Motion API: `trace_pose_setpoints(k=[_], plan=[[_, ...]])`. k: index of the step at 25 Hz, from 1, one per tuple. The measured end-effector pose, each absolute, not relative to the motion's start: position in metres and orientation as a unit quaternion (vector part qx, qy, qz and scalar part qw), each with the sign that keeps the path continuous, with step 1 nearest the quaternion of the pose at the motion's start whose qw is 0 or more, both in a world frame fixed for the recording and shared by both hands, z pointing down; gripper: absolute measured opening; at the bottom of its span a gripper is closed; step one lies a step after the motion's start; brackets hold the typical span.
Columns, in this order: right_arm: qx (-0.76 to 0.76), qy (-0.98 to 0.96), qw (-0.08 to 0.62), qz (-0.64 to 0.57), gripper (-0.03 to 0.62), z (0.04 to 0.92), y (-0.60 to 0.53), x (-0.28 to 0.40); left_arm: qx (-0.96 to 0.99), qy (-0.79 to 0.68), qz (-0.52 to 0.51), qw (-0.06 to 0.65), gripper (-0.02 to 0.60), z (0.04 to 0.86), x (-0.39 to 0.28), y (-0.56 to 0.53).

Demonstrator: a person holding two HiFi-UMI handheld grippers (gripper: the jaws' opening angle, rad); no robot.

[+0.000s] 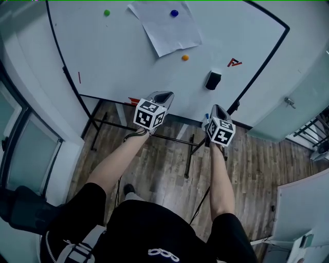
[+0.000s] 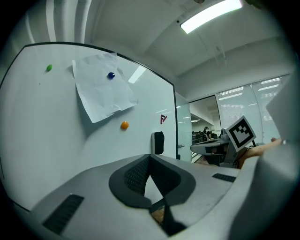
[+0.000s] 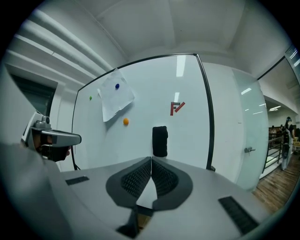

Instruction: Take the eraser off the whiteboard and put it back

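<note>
A black eraser (image 1: 213, 80) clings to the whiteboard (image 1: 103, 56), low on its right side, just below a small red logo (image 1: 234, 62). My right gripper (image 1: 217, 107) is shut with nothing in it, a short way back from the board. In the right gripper view its closed tips (image 3: 151, 158) point just under the eraser (image 3: 160, 140), apart from it. My left gripper (image 1: 167, 94) is also shut and empty, further left along the board's lower edge. The left gripper view shows the eraser (image 2: 159, 142) just above and right of its tips (image 2: 150, 155).
A blue magnet (image 1: 174, 13) pins a white sheet (image 1: 167, 26) to the board; an orange magnet (image 1: 185, 57) and a green one (image 1: 107, 13) sit nearby. Red and blue markers lie on the board's tray (image 1: 134, 100). The stand's legs (image 1: 188, 154) rest on wood floor; a glass door (image 1: 303, 97) is at right.
</note>
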State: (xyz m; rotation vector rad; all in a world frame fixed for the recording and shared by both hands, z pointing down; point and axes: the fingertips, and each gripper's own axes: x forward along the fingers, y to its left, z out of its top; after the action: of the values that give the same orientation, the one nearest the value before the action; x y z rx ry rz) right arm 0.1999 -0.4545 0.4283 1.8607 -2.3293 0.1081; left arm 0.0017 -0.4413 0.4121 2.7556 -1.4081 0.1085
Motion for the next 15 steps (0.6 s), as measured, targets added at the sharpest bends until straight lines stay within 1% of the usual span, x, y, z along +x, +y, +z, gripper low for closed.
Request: trace_pose_setpoints(k=[15], plan=[[0.577, -0.813, 0.071, 0.040, 0.025, 0.445, -0.390, 0.243, 0.877, -0.479, 0.044, 0.025, 0.009, 0.427, 0.057, -0.374]])
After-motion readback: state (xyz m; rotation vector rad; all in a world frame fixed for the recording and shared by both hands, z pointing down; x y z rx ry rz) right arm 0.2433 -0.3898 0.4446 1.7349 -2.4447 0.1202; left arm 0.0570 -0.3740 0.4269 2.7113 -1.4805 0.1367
